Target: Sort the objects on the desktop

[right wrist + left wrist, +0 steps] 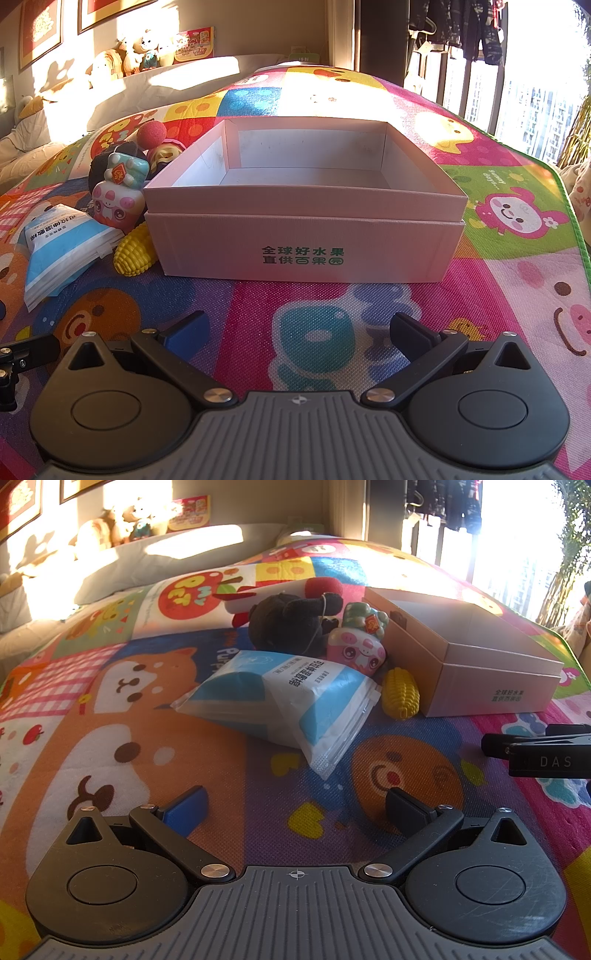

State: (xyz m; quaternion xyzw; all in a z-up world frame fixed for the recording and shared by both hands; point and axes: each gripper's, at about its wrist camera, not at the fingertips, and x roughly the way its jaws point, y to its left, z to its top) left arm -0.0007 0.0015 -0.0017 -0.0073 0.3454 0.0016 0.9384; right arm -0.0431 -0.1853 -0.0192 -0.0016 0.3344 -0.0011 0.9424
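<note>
Pale pink box, green lettering, stands open; both grippers' jaws wide, empty.

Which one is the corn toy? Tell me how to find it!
Find the big open pink box on the colourful mat. At its left front corner lies the corn toy, beside the blue-and-white packet. It is the only yellow, bumpy thing there.

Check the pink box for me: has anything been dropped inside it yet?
No. The right wrist view looks straight into the open pink box and shows only bare walls and floor; the toys sit outside, to its left.
</note>
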